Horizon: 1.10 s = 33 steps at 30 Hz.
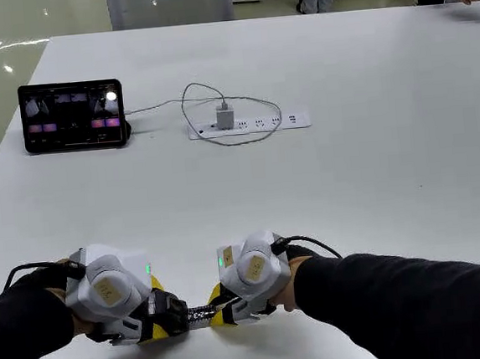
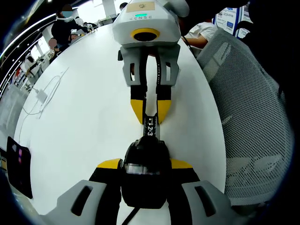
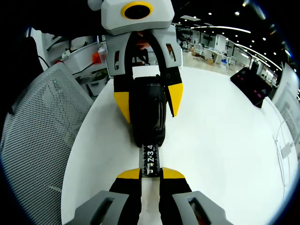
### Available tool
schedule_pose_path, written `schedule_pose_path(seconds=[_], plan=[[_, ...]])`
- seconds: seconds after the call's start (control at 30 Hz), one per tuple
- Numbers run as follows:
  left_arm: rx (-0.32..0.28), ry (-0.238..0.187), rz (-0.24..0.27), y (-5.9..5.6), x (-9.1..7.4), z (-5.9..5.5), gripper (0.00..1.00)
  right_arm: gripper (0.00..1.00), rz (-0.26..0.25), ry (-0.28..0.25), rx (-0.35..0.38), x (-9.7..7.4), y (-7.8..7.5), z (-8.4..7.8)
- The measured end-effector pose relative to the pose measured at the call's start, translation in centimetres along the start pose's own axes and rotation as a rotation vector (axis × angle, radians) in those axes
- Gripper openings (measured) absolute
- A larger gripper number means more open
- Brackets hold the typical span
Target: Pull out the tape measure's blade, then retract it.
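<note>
The tape measure (image 1: 174, 311) will probably handle as two different things: a compact, hard, fairly weighty case (image 2: 145, 183) that takes a firm squeeze across its flat sides, and a thin, springy blade (image 3: 150, 159) that is slick, kinks if bent sideways and wants to snap back. The blade is best pinched flat near its end and drawn straight out from the case mouth. The left gripper (image 2: 145, 165) has its jaws closed partway around the case, with yellow-tipped fingers (image 2: 110, 165) on either side, and the right gripper (image 3: 151, 175) has its jaws almost together, nipping the blade end. The case is black and blocky; the short exposed stretch of blade is dark with white numerals, with 2, 3 and 4 readable. It sits low over the white table (image 1: 308, 190) at the person's edge, between the two grippers. I cannot tell whether the case rests on the table.
</note>
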<state>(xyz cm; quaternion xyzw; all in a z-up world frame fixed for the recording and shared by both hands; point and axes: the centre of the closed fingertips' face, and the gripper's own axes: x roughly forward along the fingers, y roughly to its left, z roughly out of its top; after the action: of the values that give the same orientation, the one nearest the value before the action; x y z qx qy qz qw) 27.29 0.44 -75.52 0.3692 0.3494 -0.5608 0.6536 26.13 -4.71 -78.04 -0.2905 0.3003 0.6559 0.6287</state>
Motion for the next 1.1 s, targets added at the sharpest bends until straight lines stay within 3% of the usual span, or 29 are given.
schedule_pose_path(seconds=[1.1], plan=[[0.007,-0.02,-0.006,0.0,0.1,-0.1,0.32,0.1,-0.017,0.022,0.025,-1.2,0.1,-1.4]])
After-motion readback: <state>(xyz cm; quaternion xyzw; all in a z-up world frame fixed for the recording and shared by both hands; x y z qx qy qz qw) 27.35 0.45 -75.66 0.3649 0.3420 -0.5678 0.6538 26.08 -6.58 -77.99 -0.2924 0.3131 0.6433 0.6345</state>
